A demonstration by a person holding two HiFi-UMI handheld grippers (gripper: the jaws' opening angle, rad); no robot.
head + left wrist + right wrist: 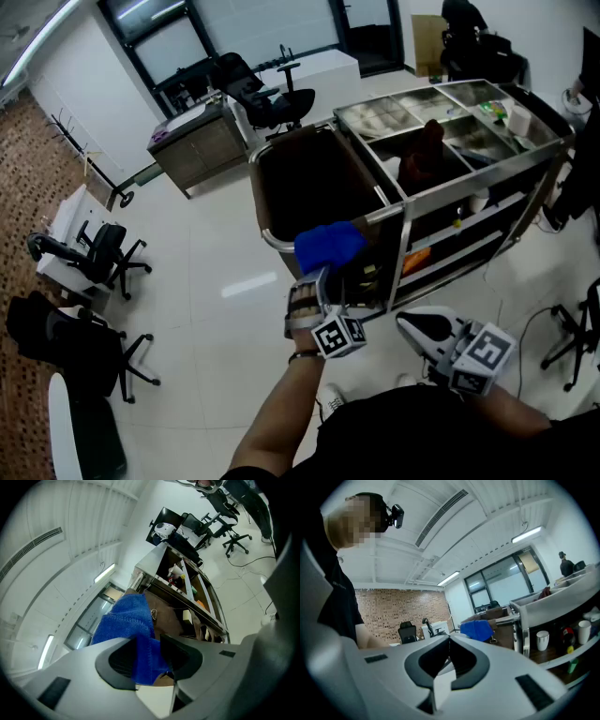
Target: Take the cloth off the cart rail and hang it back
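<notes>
A blue cloth [328, 246] hangs over the rail [272, 241] at the near end of a steel cart [539, 145], above a brown bag [300, 187]. My left gripper [314, 281] reaches up to the cloth's lower edge. In the left gripper view the cloth [129, 620] hangs down between the jaws of that gripper [149, 641], which stand wide apart around it; I see no pad pressing on it. My right gripper [417, 328] hangs lower and to the right, away from the cart, shut with nothing in it [449, 641]. The cloth [476, 630] shows ahead of it.
The cart's top holds steel trays [441, 117] and its shelves hold cups [542, 640] and bottles. Office chairs stand at the left [94, 253], behind the cart [267, 94] and at the right edge [577, 328]. A low cabinet [197, 145] stands behind the cart.
</notes>
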